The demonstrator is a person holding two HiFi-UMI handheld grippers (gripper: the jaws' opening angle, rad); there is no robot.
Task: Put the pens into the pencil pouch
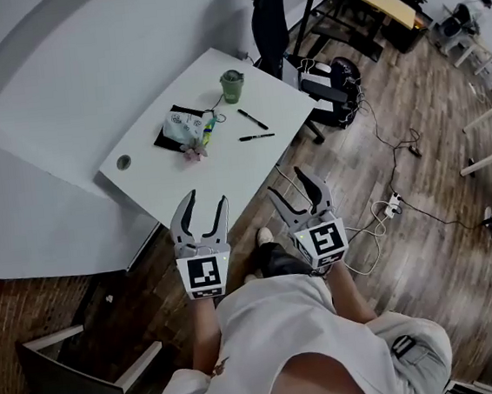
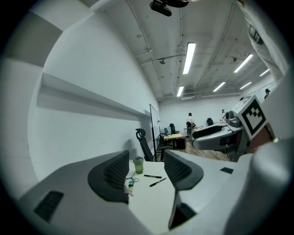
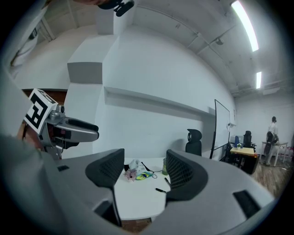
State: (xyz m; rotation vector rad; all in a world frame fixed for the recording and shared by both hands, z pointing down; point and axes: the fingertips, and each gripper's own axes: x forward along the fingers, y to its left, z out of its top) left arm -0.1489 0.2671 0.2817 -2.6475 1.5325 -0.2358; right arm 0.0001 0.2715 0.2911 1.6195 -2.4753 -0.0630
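I read this as the approach, before any pick. Nothing of the task is done yet: both pens lie loose on the white worktop (image 1: 161,179) and neither is in the pencil pouch (image 1: 188,124). My left hand-held gripper (image 1: 207,197) and right hand-held gripper (image 1: 284,181) are held side by side off the near edge of the worktop, both pointing roughly level toward it. In each gripper view the jaws stand spread with only air between them, so both are empty.

The farther pen (image 1: 253,118) and the nearer pen (image 1: 256,136) are black. In the head view they lie close together, right of the pouch and below the green cup (image 1: 233,85). The pouch rests on a dark flat pad, toward the wall side. All of it is well apart from both grippers, across a bare stretch of worktop.

Next, I judge, the right one must go forward over the nearer pen, tip down and straddle its barrel. The left should go to the pouch to steady its mouth; whether that is open I cannot tell.
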